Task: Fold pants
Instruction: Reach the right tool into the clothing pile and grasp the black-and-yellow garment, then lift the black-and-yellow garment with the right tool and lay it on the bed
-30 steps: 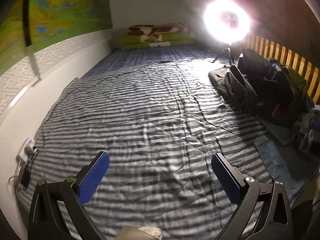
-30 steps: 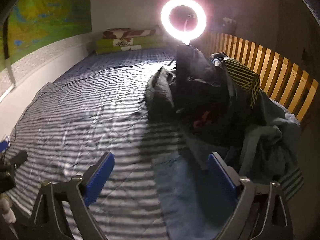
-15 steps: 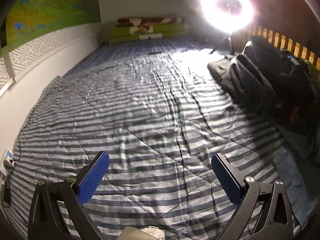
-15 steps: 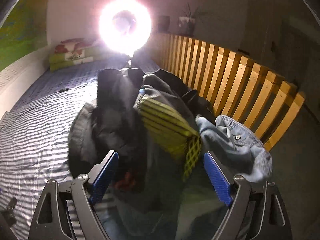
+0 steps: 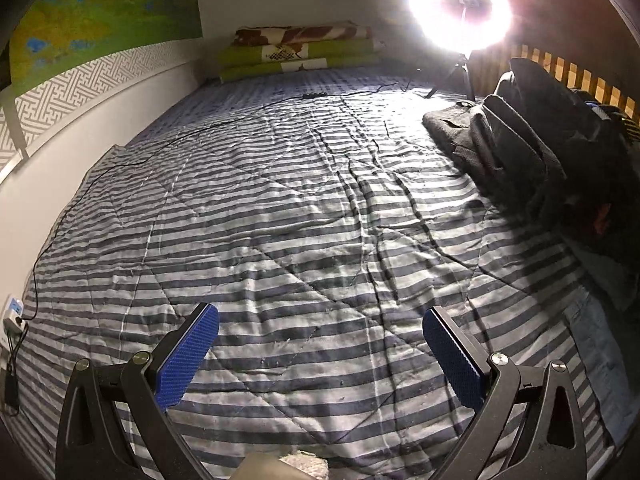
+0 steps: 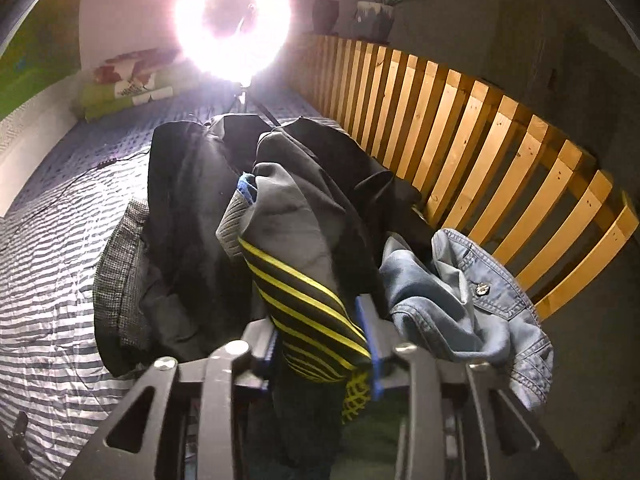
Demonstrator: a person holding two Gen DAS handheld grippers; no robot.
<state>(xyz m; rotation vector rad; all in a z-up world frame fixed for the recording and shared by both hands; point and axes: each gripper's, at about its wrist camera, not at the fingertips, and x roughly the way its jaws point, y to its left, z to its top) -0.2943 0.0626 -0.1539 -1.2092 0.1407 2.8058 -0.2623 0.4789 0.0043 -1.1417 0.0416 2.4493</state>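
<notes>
Clamping on dark fabric with yellow stripes, the right claw [image 6: 320,344] has just been closing, and its blue pads [image 6: 366,332] now press that garment from both sides. The striped garment [image 6: 304,300] belongs to a pile of clothes [image 6: 208,208] heaped along the right side of the bed, just beside a slatted wooden rail [image 6: 480,128]; whether it is the pants cannot be told from this view. A light blue denim piece [image 6: 460,300] with a metal button lies touching the striped garment on its right, and a grey checked item [image 6: 120,272] lies at the pile's left edge. The left claw [image 5: 320,354] stands wide, its blue pads [image 5: 188,356] well apart with nothing between them, poised above the grey-and-white striped bed cover [image 5: 280,208]. In the left wrist view the clothes pile [image 5: 532,152] sits at the far right of the cover, well apart from that claw. A ring light [image 5: 460,4] on a tripod stands on the bed near the pile's far end, glaring strongly. Folded green bedding [image 5: 300,56] is stacked against the far wall. A thin black cable [image 5: 120,164] runs across the cover toward the left wall.
</notes>
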